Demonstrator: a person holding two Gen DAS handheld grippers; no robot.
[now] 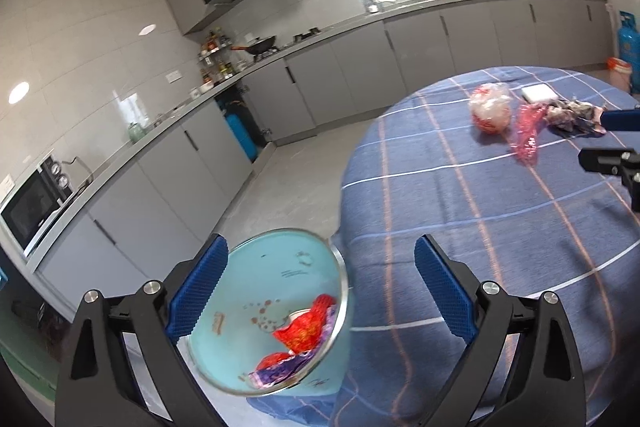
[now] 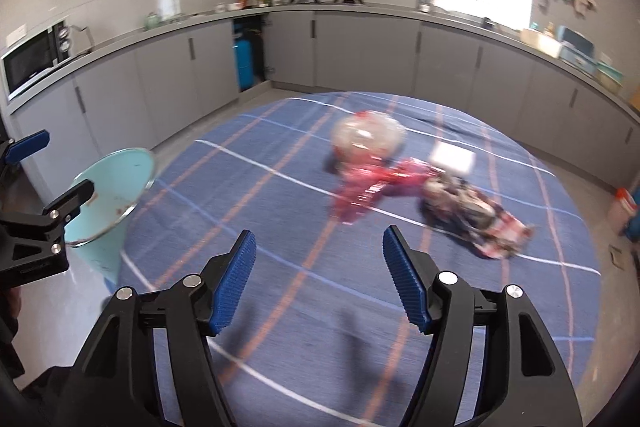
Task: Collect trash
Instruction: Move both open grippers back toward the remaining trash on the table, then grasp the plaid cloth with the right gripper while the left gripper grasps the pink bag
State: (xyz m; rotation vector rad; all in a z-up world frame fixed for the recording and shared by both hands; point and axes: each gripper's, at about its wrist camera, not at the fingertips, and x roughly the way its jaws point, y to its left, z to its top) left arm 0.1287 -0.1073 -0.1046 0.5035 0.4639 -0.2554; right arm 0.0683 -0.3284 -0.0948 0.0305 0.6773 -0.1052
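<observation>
at the counter edge: trash pickup partly done

on the blue checked counter [image 2: 280, 327] three pieces of trash lie near one another at the far side: a clear bag with red contents [image 2: 366, 139], a pink wrapper [image 2: 362, 189] just beside it, and a dark crumpled wrapper [image 2: 472, 213] to its right. a white flat box [image 2: 454, 155] lies behind them. the pale blue bin [image 1: 276, 311] sits beside the counter edge, mouth tilted toward the counter, red and purple wrappers inside. left gripper [image 1: 320, 291] is spread wide, one finger [image 1: 200, 291] near the bin wall; whether it touches cannot be told. right gripper [image 2: 320, 283] is wide apart, holding nothing, hovering short of the trash. judged step: reach for the next piece. the pink wrapper's long axis runs diagonally toward the right gripper, so the next move likely calls for jaws set across it.
</observation>
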